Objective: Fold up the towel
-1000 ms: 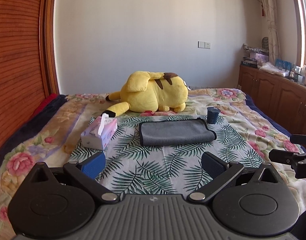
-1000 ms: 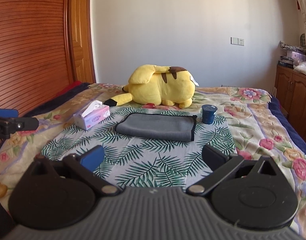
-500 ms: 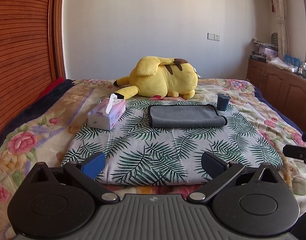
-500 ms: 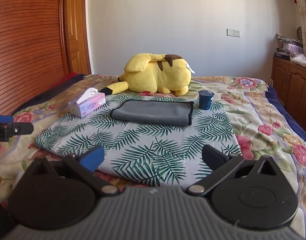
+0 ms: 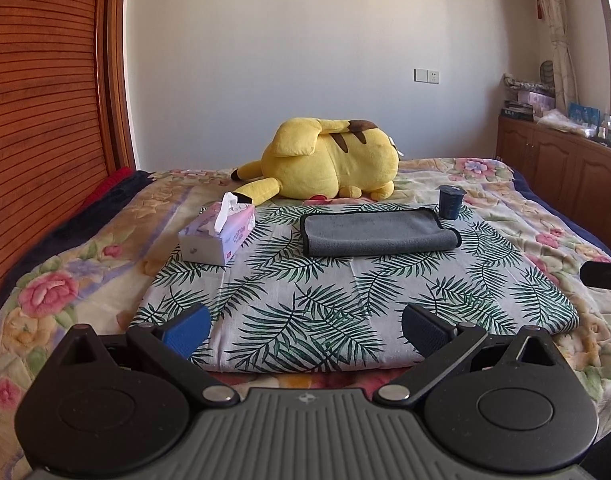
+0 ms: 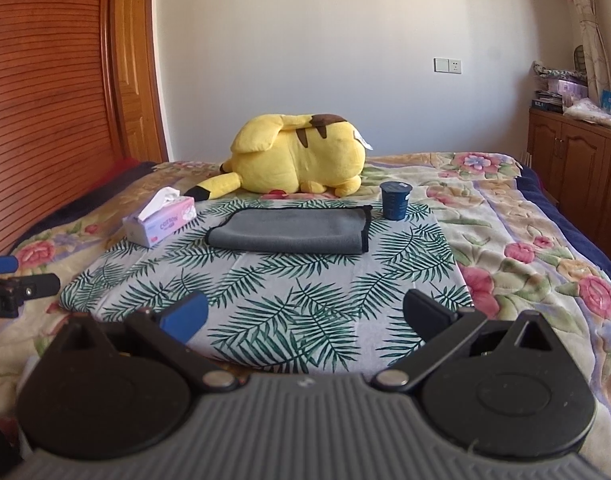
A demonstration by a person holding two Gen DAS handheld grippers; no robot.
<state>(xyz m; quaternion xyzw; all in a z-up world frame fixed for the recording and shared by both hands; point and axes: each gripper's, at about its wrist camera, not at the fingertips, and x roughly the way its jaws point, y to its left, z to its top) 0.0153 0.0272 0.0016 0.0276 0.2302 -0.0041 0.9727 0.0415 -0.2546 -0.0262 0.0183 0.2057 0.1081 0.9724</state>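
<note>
A grey towel (image 5: 379, 230) with a dark trim lies folded flat at the far end of a palm-leaf cloth (image 5: 337, 304) on the bed; it also shows in the right wrist view (image 6: 293, 230). My left gripper (image 5: 305, 328) is open and empty, well short of the towel, over the cloth's near edge. My right gripper (image 6: 305, 316) is open and empty, also over the near edge. The left gripper's tip (image 6: 21, 286) shows at the left edge of the right wrist view, and the right gripper's tip (image 5: 603, 274) at the right edge of the left wrist view.
A yellow plush toy (image 5: 329, 160) lies behind the towel. A tissue box (image 5: 219, 236) stands left of the towel and a dark blue cup (image 5: 449, 202) at its right far corner. Wooden wardrobe doors (image 5: 37, 120) stand left, low cabinets (image 5: 565, 176) right.
Both grippers have drawn back from the towel toward the bed's near side. The towel now looks farther away. Both stayed open and empty.
</note>
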